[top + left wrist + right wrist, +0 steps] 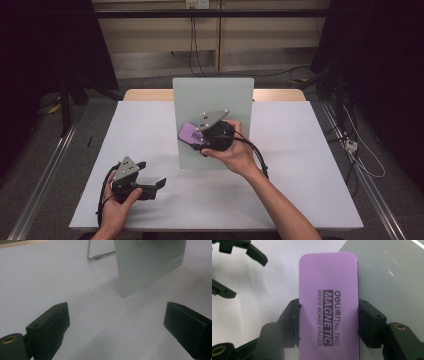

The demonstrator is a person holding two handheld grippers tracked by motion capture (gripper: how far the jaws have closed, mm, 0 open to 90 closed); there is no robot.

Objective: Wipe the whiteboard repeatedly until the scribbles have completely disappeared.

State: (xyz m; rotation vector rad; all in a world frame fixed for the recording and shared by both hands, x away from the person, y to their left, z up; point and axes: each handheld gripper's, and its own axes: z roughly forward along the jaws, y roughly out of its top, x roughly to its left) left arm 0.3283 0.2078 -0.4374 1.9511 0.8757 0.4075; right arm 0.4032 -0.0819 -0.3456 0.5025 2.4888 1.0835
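We see the right gripper (pixel 328 322) with its fingers clamped on the sides of a purple eraser (pixel 328 302), held against the upright board (pixel 213 107) on the worktop (pixel 300 165). The left gripper (pixel 116 325) rests on the worktop near the board, fingers wide apart and holding nothing.

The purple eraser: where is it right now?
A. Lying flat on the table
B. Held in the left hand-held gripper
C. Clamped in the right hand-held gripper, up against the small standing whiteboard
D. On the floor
C: the right hand-held gripper has its black jaws pressed on both sides of the purple eraser, at the whiteboard.
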